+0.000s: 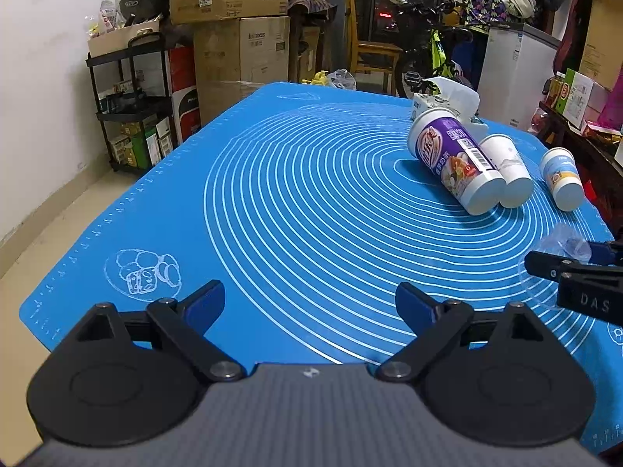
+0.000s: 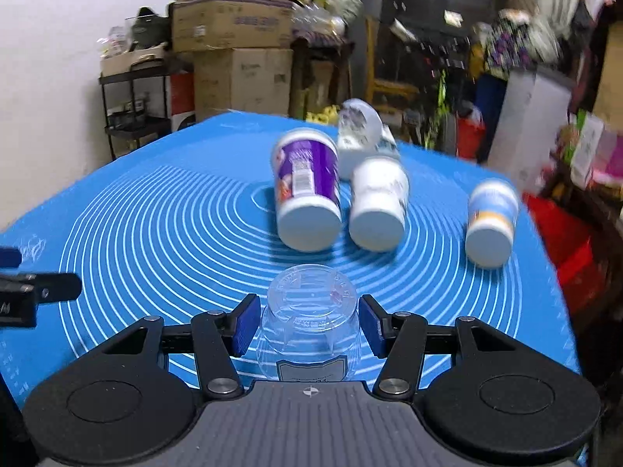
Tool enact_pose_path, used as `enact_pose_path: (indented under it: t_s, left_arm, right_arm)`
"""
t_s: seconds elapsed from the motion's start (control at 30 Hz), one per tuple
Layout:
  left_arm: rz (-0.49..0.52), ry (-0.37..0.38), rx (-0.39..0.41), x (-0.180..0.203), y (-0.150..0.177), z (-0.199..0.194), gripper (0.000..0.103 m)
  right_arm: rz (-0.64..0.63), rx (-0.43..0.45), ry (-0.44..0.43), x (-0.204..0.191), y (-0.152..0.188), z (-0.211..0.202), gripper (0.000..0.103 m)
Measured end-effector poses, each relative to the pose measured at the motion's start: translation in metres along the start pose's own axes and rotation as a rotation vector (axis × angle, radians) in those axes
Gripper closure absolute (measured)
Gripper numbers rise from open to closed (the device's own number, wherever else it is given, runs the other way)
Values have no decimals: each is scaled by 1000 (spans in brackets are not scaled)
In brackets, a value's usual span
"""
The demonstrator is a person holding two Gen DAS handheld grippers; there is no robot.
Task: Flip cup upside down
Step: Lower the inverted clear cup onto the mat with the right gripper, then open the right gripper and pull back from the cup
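A clear plastic cup (image 2: 309, 323) sits between the fingers of my right gripper (image 2: 309, 325), its flat base pointing away from the camera. The blue pads (image 2: 245, 325) stand close on both sides of it and seem to press its walls. In the left wrist view the cup (image 1: 560, 257) shows faintly at the right edge, with the right gripper (image 1: 576, 268) around it. My left gripper (image 1: 309, 305) is open and empty, low over the blue mat (image 1: 272, 214).
Three cups lie on their sides on the mat: a purple one (image 2: 305, 194), a white one (image 2: 377, 210), a small blue-and-yellow one (image 2: 490, 222). A tissue pack (image 1: 444, 99) lies behind them. Boxes and a shelf rack (image 1: 132, 105) stand beyond the table.
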State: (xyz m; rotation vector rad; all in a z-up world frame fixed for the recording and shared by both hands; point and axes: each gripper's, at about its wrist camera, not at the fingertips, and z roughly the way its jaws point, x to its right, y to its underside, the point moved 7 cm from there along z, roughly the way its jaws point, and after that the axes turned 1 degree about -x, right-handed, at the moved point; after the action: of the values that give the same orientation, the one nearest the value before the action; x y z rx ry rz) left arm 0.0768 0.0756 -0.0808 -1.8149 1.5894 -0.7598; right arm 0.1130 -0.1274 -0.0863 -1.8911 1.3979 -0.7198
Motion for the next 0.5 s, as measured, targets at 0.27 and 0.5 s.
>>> enact_pose_path:
  t_s: [0.27, 0.5]
  left_arm:
    - [8, 41, -14, 9, 4, 4, 9]
    - [51, 39, -5, 17, 3, 0, 9]
  right_arm:
    - [36, -22, 0, 2, 9, 31, 42]
    - [83, -15, -29, 4, 7, 29, 43]
